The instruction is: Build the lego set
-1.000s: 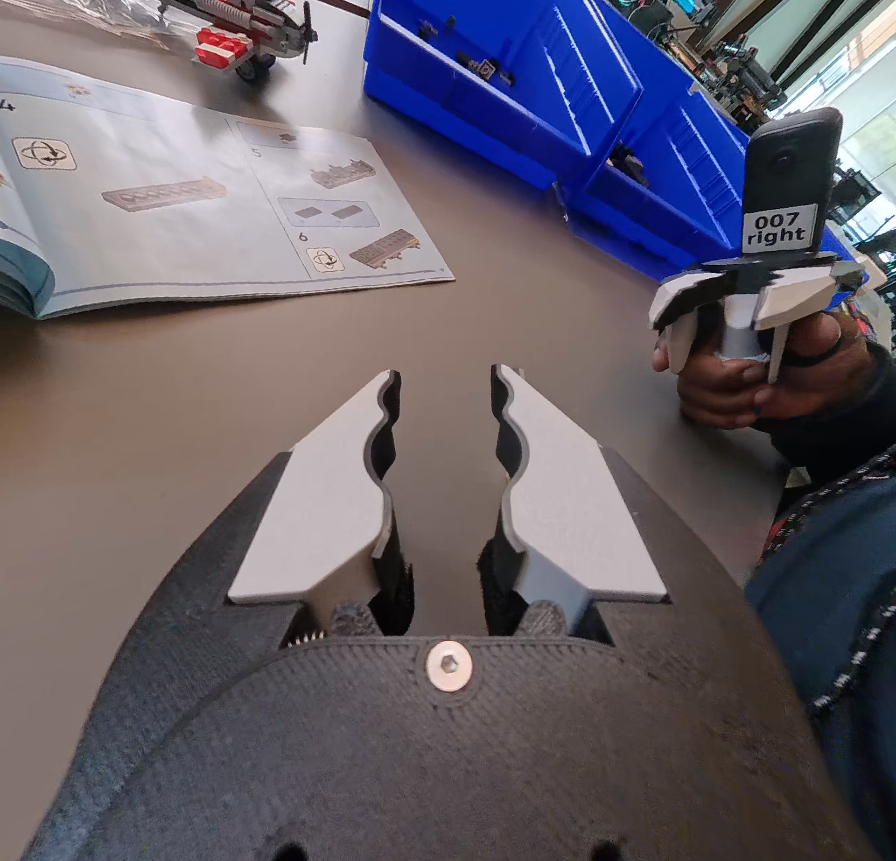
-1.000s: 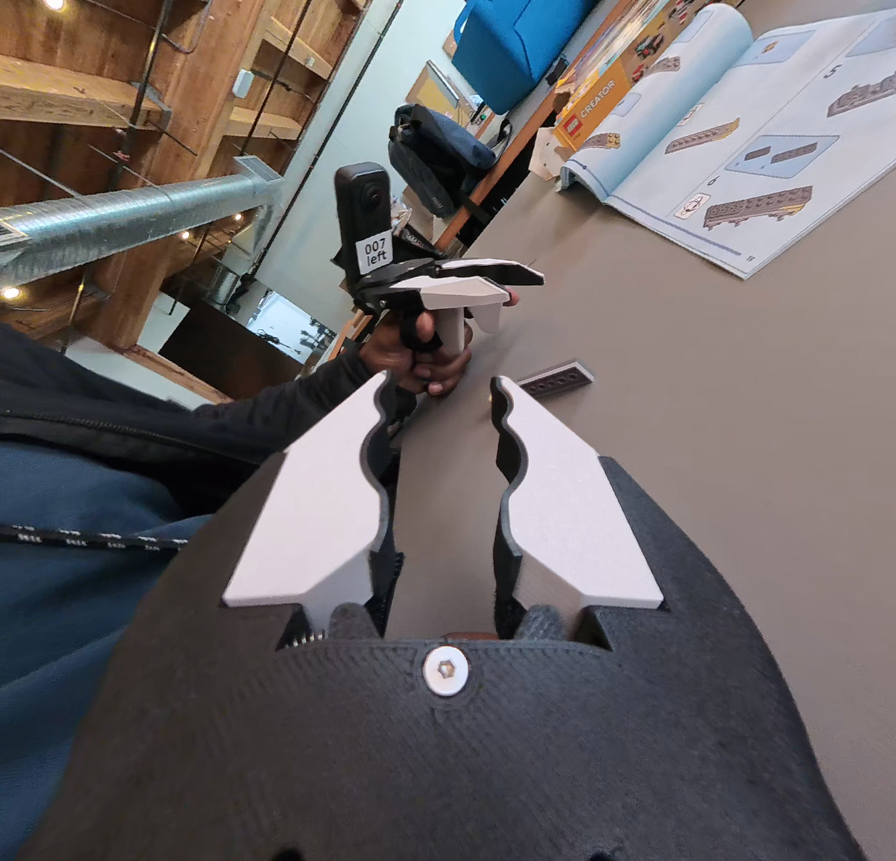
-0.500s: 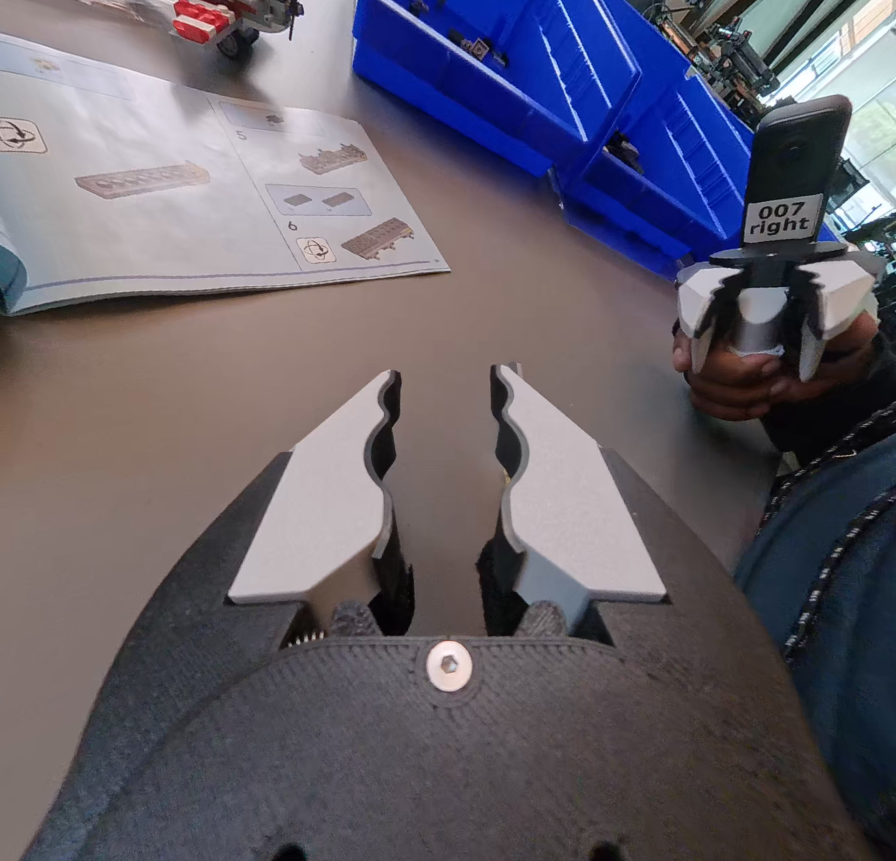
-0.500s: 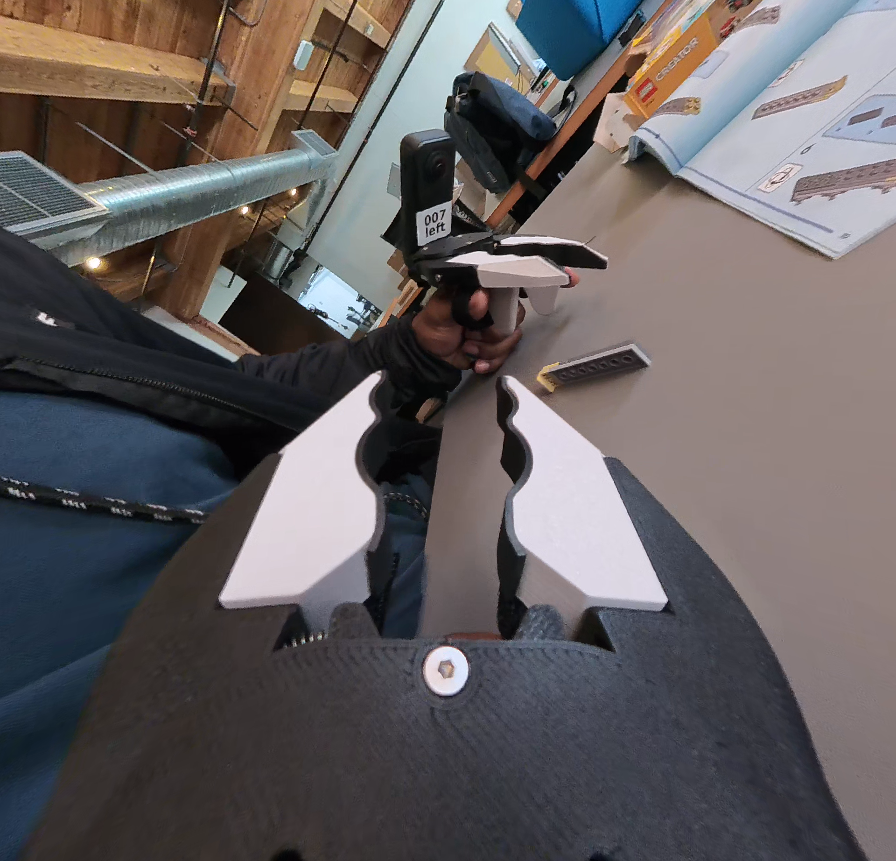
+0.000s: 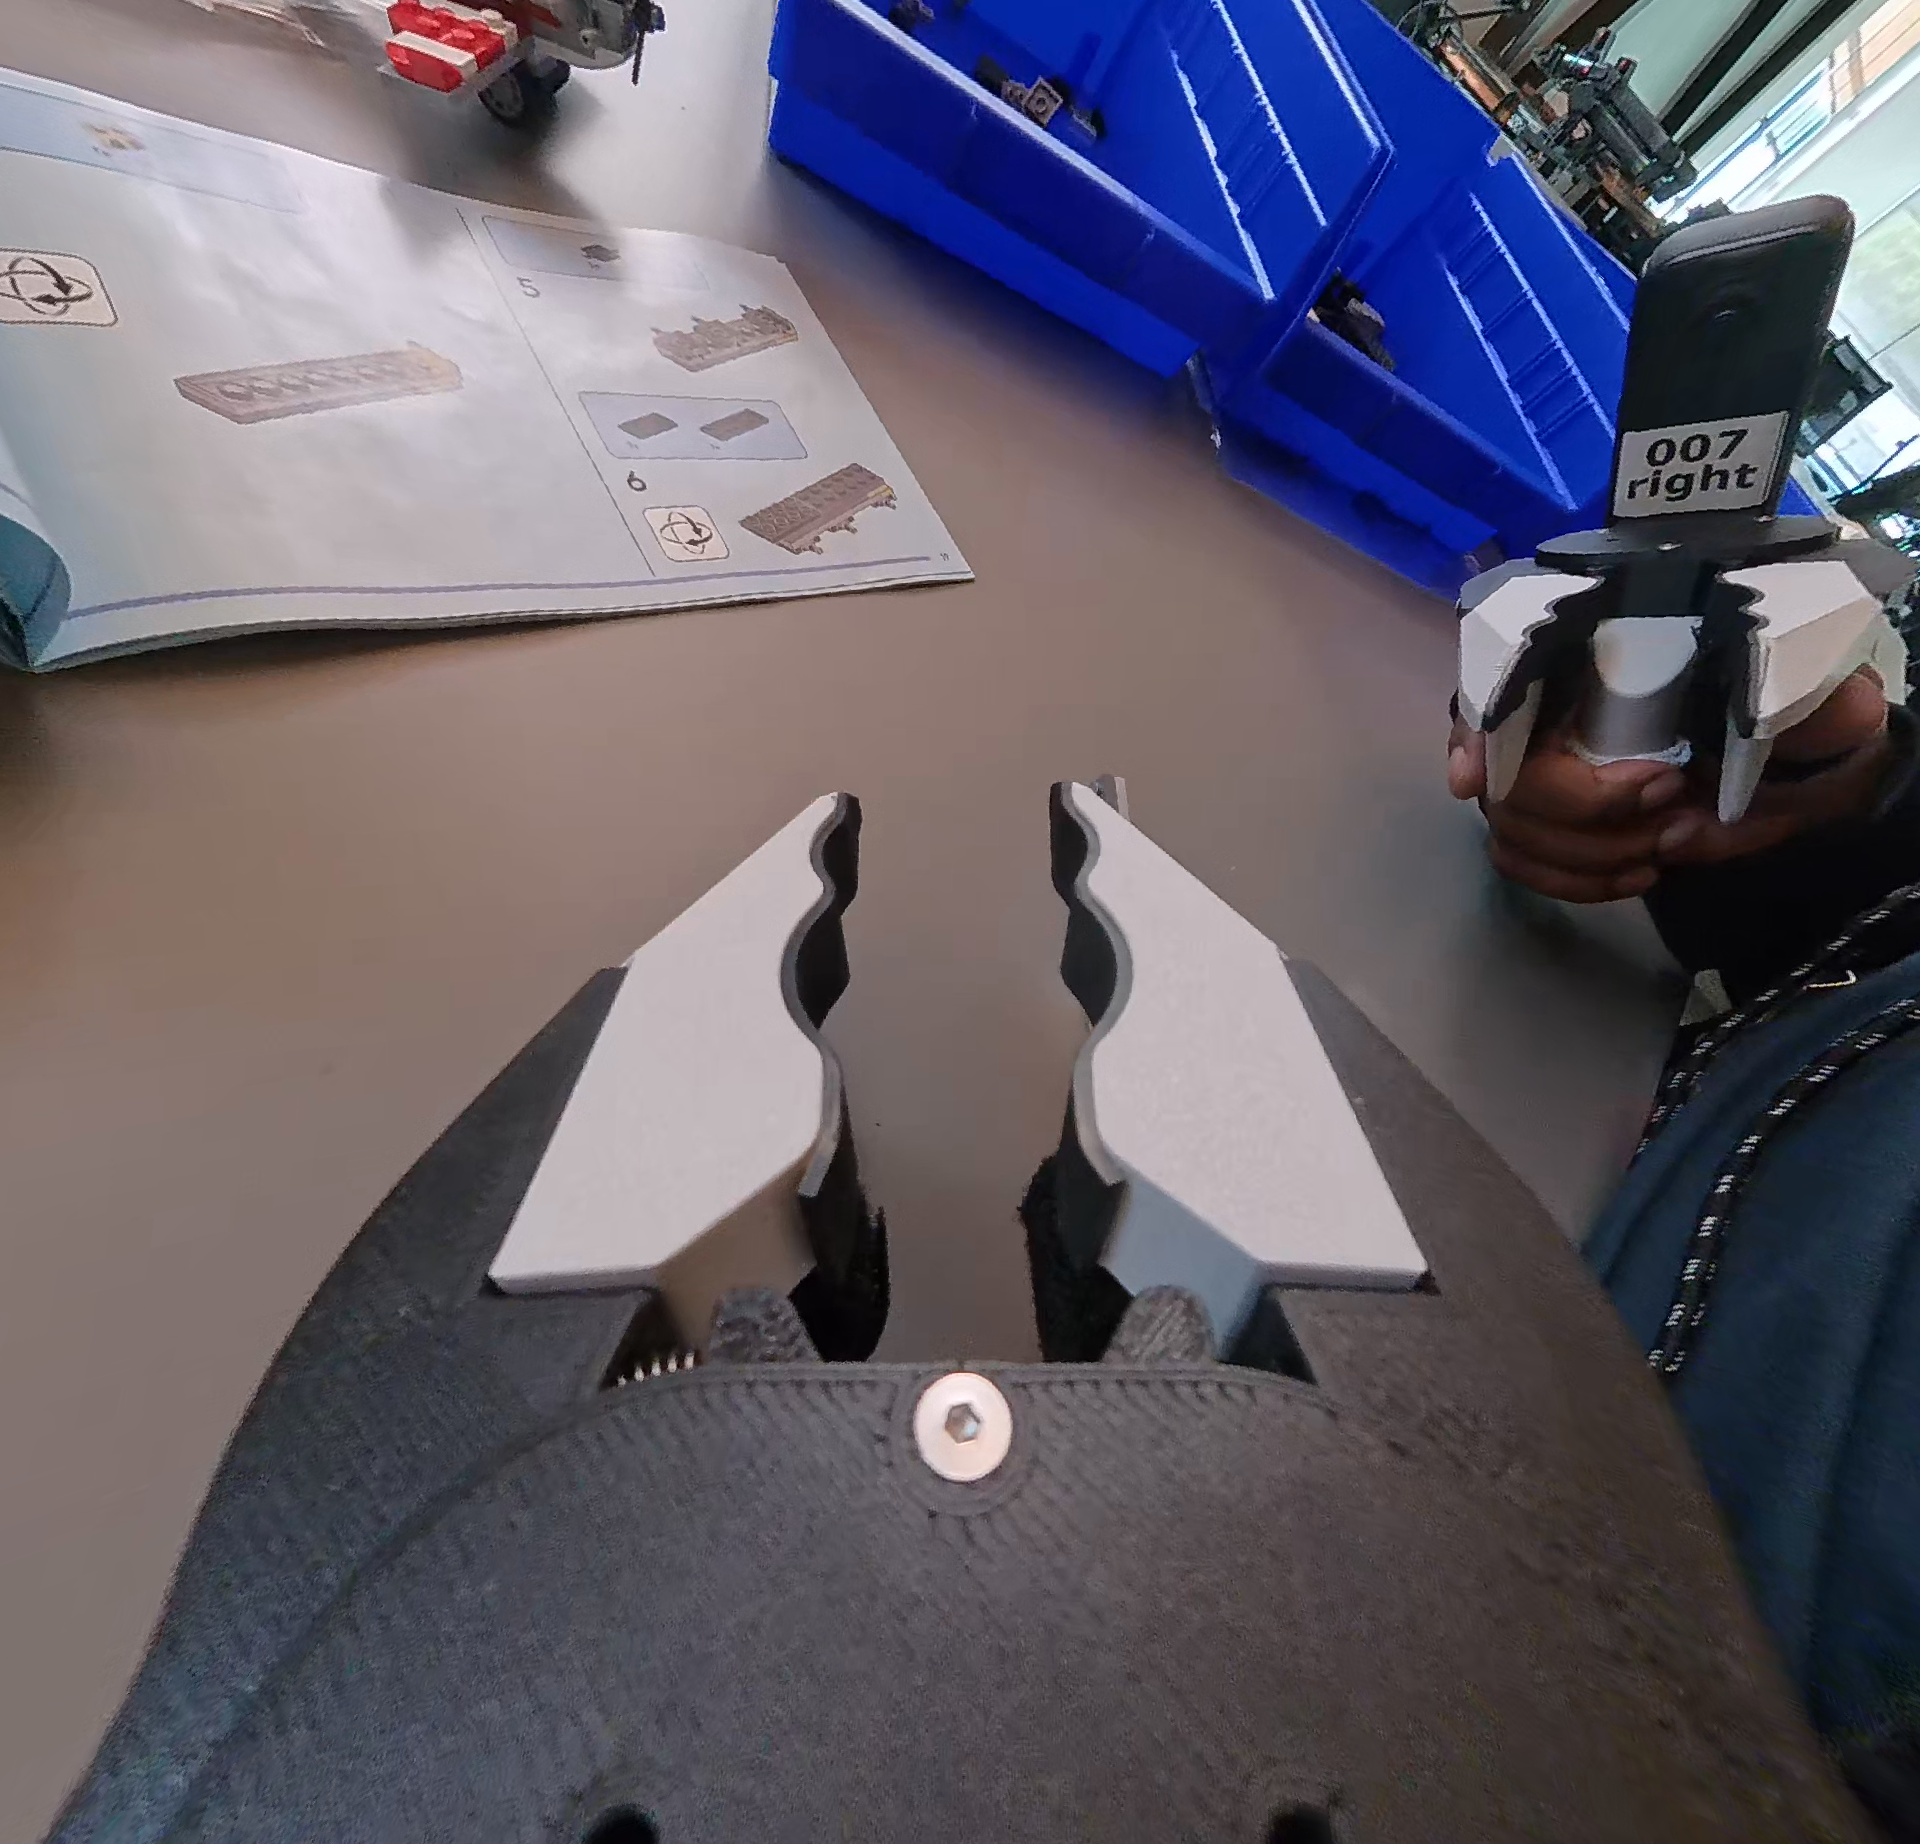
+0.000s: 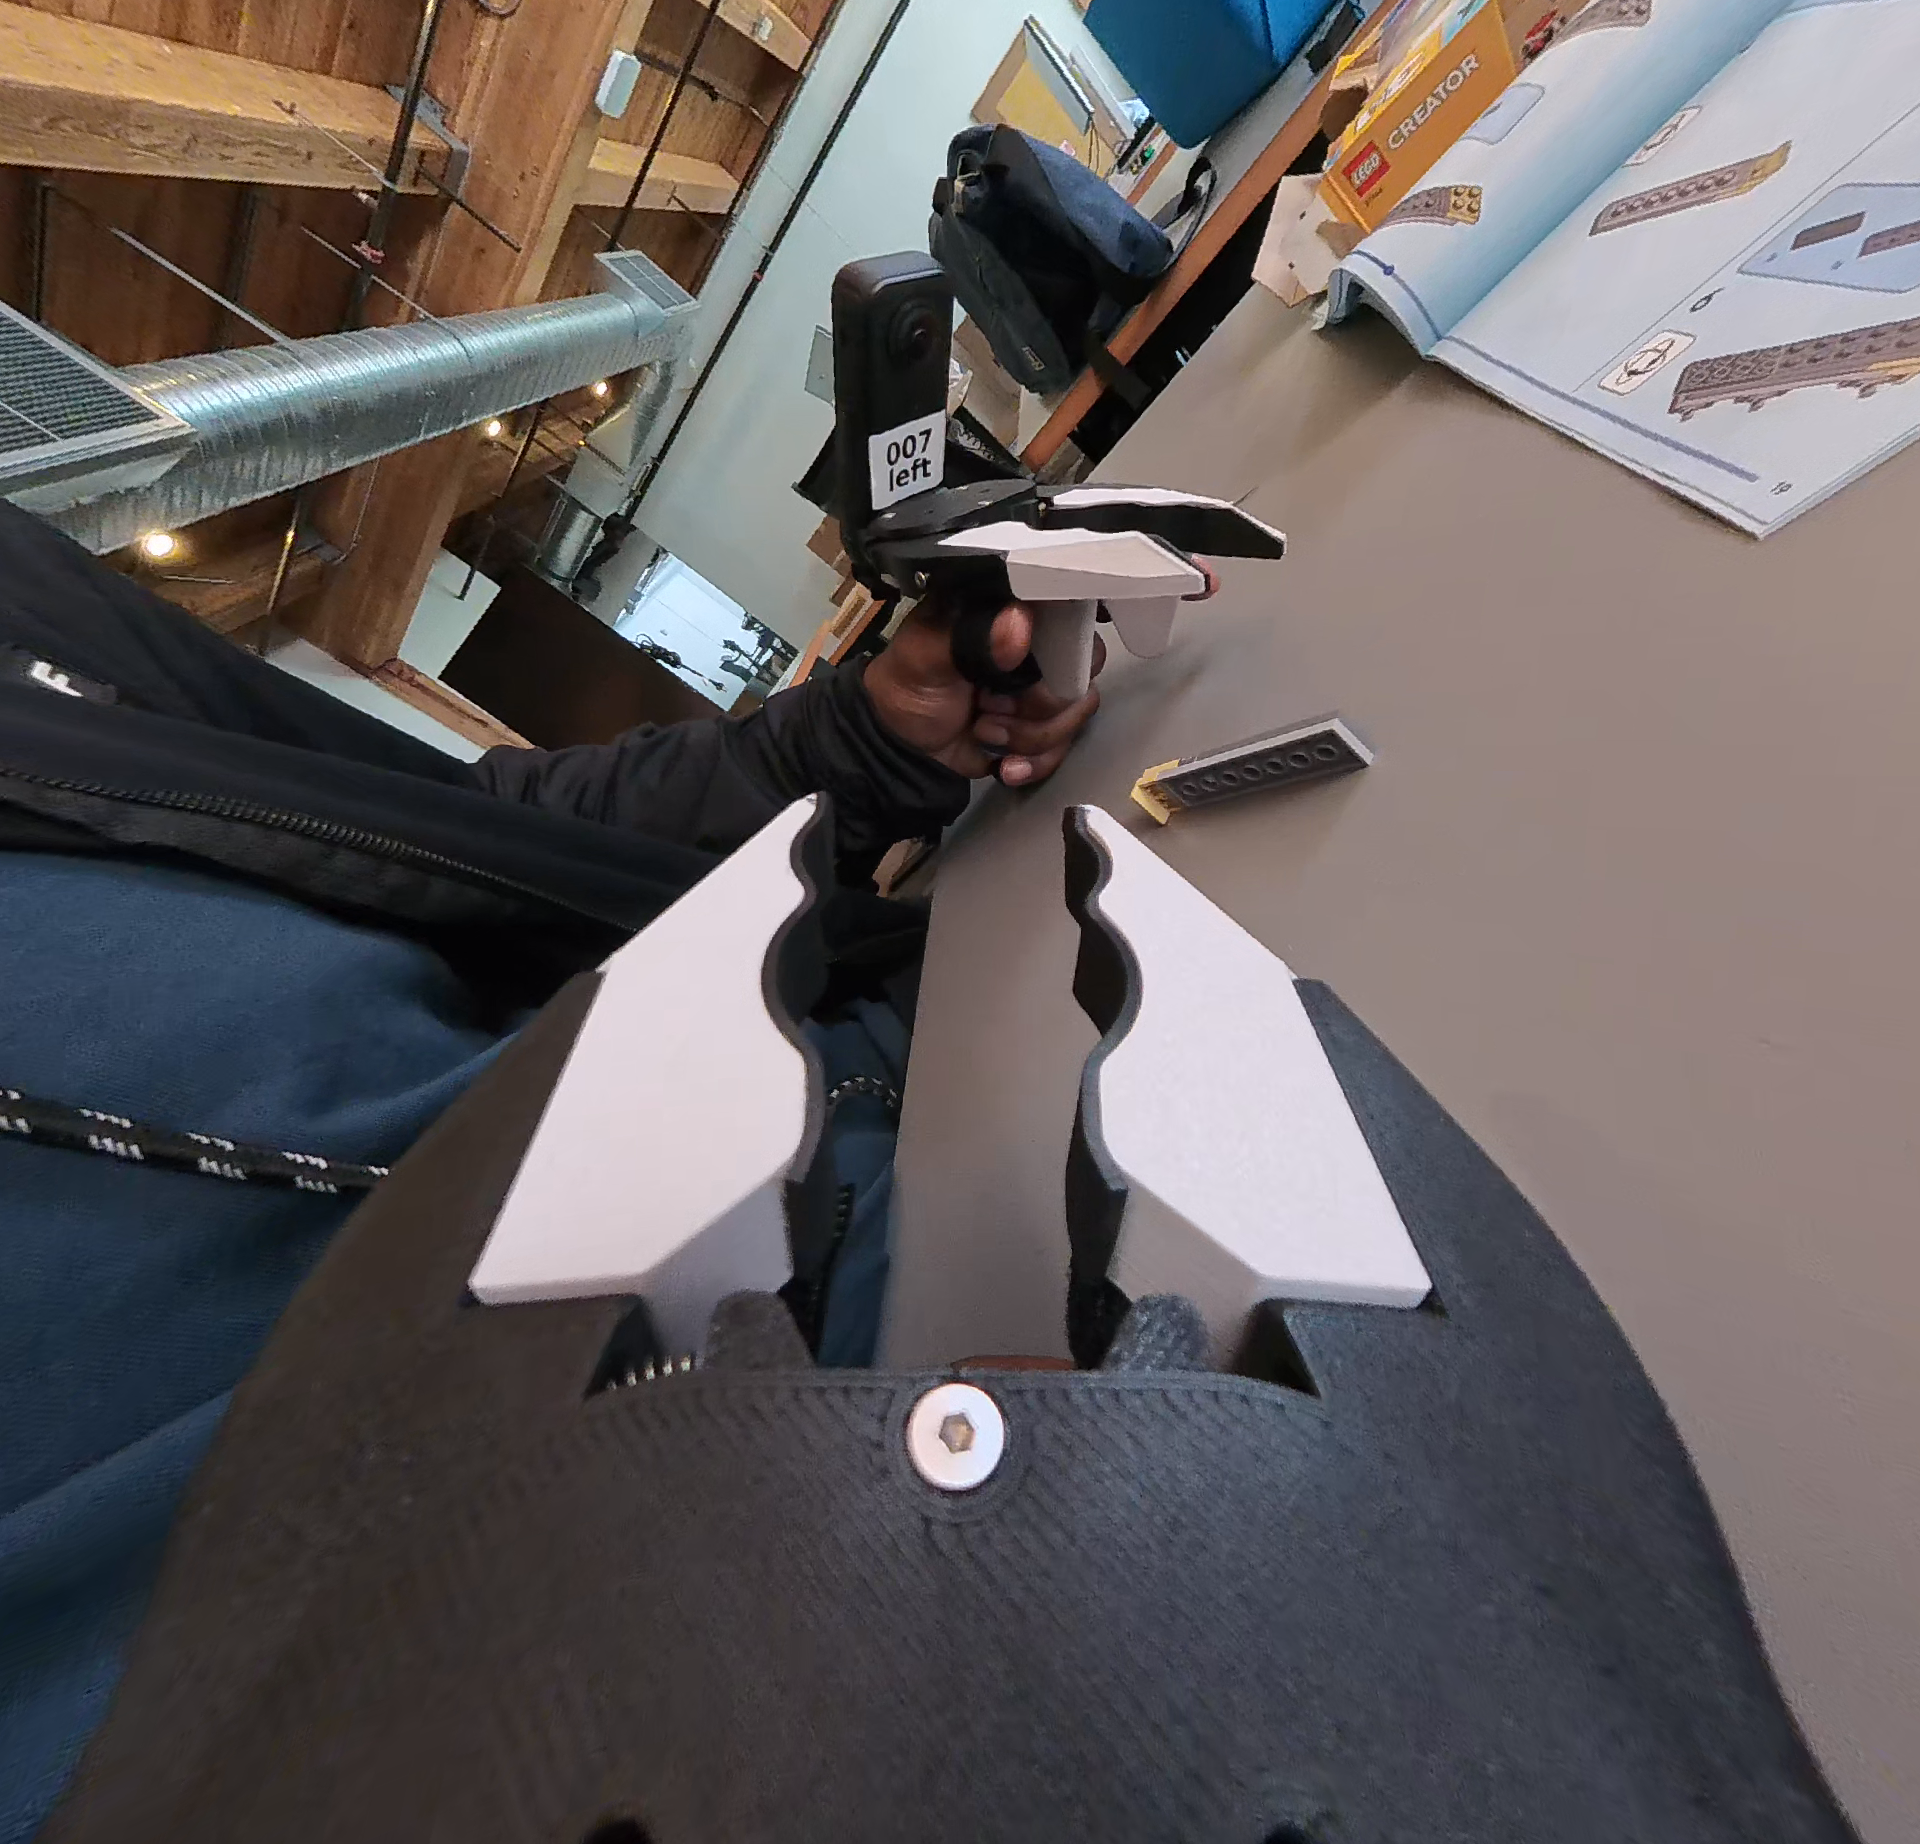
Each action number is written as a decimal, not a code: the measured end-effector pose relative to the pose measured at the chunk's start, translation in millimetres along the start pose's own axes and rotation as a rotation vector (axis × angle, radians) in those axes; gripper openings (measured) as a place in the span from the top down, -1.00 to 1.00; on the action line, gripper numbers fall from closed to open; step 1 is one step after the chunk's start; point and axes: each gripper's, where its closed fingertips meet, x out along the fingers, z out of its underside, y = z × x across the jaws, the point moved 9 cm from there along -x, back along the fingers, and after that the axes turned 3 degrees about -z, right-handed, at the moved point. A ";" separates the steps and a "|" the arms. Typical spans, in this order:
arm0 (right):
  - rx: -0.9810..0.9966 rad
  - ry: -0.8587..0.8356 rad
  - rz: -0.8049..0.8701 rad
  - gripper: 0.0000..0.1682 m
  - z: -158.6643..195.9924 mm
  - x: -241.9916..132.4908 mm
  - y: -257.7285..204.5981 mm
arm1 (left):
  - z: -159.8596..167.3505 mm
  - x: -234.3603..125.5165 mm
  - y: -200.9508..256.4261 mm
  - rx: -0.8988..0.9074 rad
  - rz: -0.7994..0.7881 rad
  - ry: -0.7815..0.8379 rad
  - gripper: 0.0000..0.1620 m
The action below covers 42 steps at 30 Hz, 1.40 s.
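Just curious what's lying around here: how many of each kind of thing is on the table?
Grippers: 2, left and right
Blue bins: 2
Booklet: 1
Grey plate: 1
Toy plane: 1
Set box: 1
Total: 8

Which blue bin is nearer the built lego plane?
The larger blue bin, leftmost, beside the plane; the second blue bin sits farther right, toward the right claw.

Ahead of left gripper (image 5: 954,807): bare table (image 5: 364,859).
Obstacles: booklet (image 5: 416,392) far left — blue bins (image 5: 1091,184) behind.
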 end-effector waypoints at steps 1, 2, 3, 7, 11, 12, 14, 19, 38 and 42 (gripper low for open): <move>0.002 0.001 0.000 0.47 0.1 -0.1 0.2 | 0.0 0.0 0.2 0.002 -0.002 0.000 0.54; 0.004 0.001 0.000 0.46 0.2 -0.1 0.3 | 0.1 0.1 0.3 0.005 -0.003 -0.001 0.54; 0.006 -0.001 -0.001 0.46 0.5 0.2 0.3 | 0.1 0.1 0.6 0.008 -0.004 -0.002 0.54; 0.010 -0.011 0.000 0.47 1.9 1.7 0.2 | 0.1 -0.1 0.6 0.009 -0.011 0.002 0.54; 0.011 -0.015 0.000 0.46 2.9 2.8 0.0 | 0.2 -0.1 0.9 0.012 -0.013 0.003 0.54; 0.011 -0.016 0.002 0.46 3.0 3.1 0.2 | 0.1 -0.1 0.9 0.013 -0.014 0.003 0.54; 0.012 -0.014 0.008 0.46 3.2 3.7 1.2 | 0.2 0.0 0.9 0.013 -0.013 0.001 0.54; 0.014 -0.010 0.035 0.47 4.7 4.4 5.0 | 1.0 1.9 1.0 0.006 0.011 -0.022 0.54; -0.275 0.060 0.273 0.50 26.8 6.5 -22.2 | 3.4 -7.2 12.5 0.075 0.004 0.043 0.55; -0.283 0.055 0.293 0.50 34.4 10.3 -28.4 | 3.3 -7.1 12.0 0.069 0.006 0.041 0.55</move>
